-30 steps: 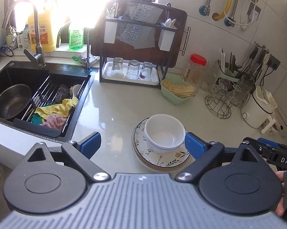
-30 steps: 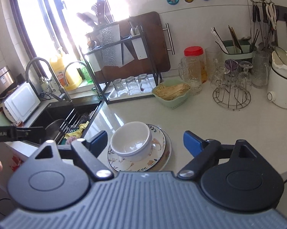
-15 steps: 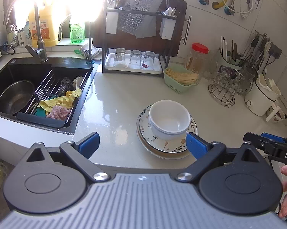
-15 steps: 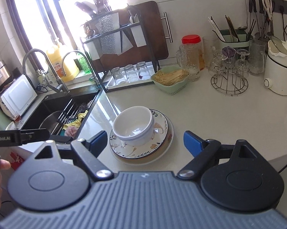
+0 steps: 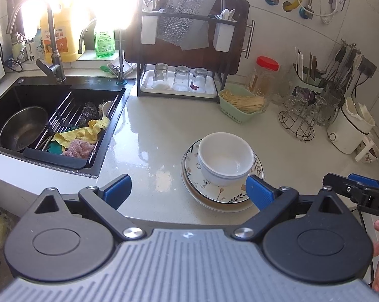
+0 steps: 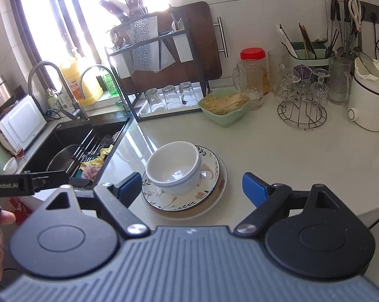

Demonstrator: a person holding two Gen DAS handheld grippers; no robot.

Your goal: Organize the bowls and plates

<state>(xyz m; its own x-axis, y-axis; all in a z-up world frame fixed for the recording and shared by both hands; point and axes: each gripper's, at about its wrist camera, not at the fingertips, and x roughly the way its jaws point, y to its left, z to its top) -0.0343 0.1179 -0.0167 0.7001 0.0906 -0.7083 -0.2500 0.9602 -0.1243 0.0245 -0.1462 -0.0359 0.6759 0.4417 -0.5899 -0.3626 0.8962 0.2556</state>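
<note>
White bowls (image 5: 224,157) (image 6: 175,167) sit nested on a stack of floral plates (image 5: 217,193) (image 6: 189,198) near the counter's front edge. My left gripper (image 5: 188,188) hangs open above that edge, short of the stack, with nothing between its blue pads; its right pad (image 5: 258,191) overlaps the plate rim in view. My right gripper (image 6: 192,187) is also open and empty, held back from the stack on its right side. Each gripper's tip shows at the border of the other's view.
A black sink (image 5: 10,98) at left holds a steel bowl (image 5: 23,128), a drain rack and cloths. At the back stand a rack with glasses (image 5: 180,78), a green basket (image 5: 240,105), a jar, a wire glass stand (image 5: 300,118) and a white pot (image 5: 348,128).
Both views have pulled back slightly, so the bowl and plates sit a little farther from the pads. Both grippers stay open. The stack has not moved.
</note>
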